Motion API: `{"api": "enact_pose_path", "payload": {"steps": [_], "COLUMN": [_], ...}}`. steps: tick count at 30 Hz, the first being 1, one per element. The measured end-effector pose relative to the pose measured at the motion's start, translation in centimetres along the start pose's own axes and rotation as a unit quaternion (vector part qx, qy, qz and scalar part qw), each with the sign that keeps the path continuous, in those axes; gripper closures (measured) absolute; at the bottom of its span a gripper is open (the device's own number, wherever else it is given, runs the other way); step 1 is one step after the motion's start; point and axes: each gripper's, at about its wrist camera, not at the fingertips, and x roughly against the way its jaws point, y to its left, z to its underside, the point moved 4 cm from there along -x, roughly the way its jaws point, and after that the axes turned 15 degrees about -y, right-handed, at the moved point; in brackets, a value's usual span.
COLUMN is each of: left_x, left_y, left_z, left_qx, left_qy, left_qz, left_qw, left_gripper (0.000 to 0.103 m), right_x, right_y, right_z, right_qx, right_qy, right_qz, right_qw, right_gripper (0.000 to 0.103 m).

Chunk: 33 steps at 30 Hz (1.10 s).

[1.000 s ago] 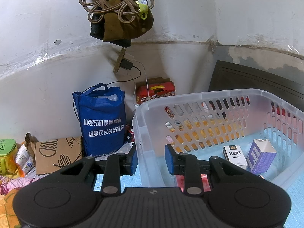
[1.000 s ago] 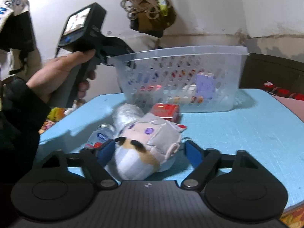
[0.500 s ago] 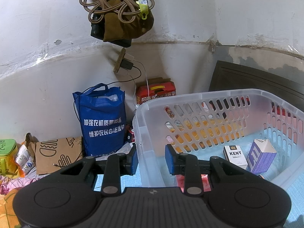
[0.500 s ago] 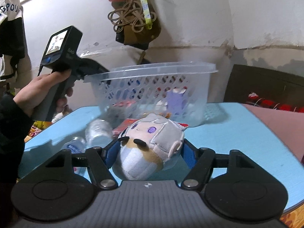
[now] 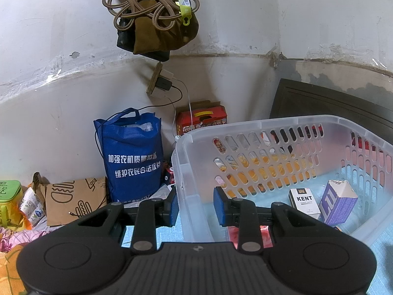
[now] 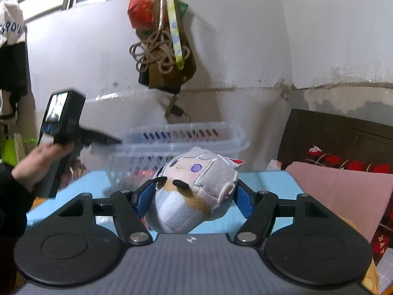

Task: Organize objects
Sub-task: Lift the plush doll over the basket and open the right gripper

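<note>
A clear slotted plastic basket point(image 5: 282, 123) stands on the light blue table point(image 6: 265, 182). My left gripper point(image 5: 195, 207) is shut on its near left corner wall, one blue pad outside and one inside. Inside lie a white KENT pack point(image 5: 304, 200), a purple carton point(image 5: 337, 201) and a red packet point(image 5: 245, 231) partly hidden behind my fingers. My right gripper point(image 6: 194, 199) is shut on a grey-haired plush toy point(image 6: 194, 186), held above the table in front of the basket point(image 6: 186, 135). A person's hand point(image 6: 39, 164) holds the left gripper point(image 6: 115, 140) at the basket's rim.
Beyond the table's left edge stand a blue bag point(image 5: 133, 157), a brown paper bag point(image 5: 73, 196) and a red box point(image 5: 201, 119). Ropes and pouches point(image 5: 149, 12) hang on the wall. A dark headboard point(image 5: 331, 103) and pink board point(image 6: 343, 191) lie to the right.
My right gripper has risen with the plush toy, lifting it off the table and nearer to the basket. The bottle and red packet have dropped out of its view. The left gripper stays put.
</note>
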Motion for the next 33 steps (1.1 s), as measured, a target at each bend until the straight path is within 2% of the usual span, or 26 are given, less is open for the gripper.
{"api": "enact_pose_path", "payload": {"steps": [6, 13, 19, 23, 26, 28, 33], "left_x": [0.0, 0.0, -0.1, -0.1, -0.1, -0.1, 0.0], "left_y": [0.0, -0.1, -0.1, -0.1, -0.1, -0.1, -0.1], "left_z": [0.0, -0.1, -0.1, -0.1, -0.1, -0.1, 0.0], "left_qx": [0.000, 0.001, 0.002, 0.002, 0.002, 0.002, 0.003], "left_qy": [0.000, 0.000, 0.001, 0.001, 0.001, 0.001, 0.002], "left_qz": [0.000, 0.002, 0.004, 0.004, 0.004, 0.004, 0.004], "left_qw": [1.0000, 1.0000, 1.0000, 1.0000, 1.0000, 1.0000, 1.0000], "left_gripper": [0.069, 0.069, 0.069, 0.069, 0.069, 0.069, 0.069], "right_x": [-2.7, -10.8, -16.1, -18.1, -19.3, -19.9, -18.4], "right_y": [0.1, 0.5, 2.5, 2.8, 3.5, 3.7, 2.5], "right_z": [-4.2, -7.1, -6.8, -5.7, -4.4, -3.9, -4.4], "right_qx": [0.015, -0.009, -0.003, -0.012, 0.003, 0.022, -0.002], "right_qy": [-0.018, 0.013, 0.039, 0.054, 0.065, 0.061, 0.046], "right_qz": [-0.029, -0.070, -0.088, -0.089, -0.091, -0.069, -0.063], "right_qw": [0.999, 0.997, 0.995, 0.995, 0.994, 0.995, 0.997], "right_gripper": [0.032, 0.032, 0.032, 0.031, 0.019, 0.008, 0.007]}}
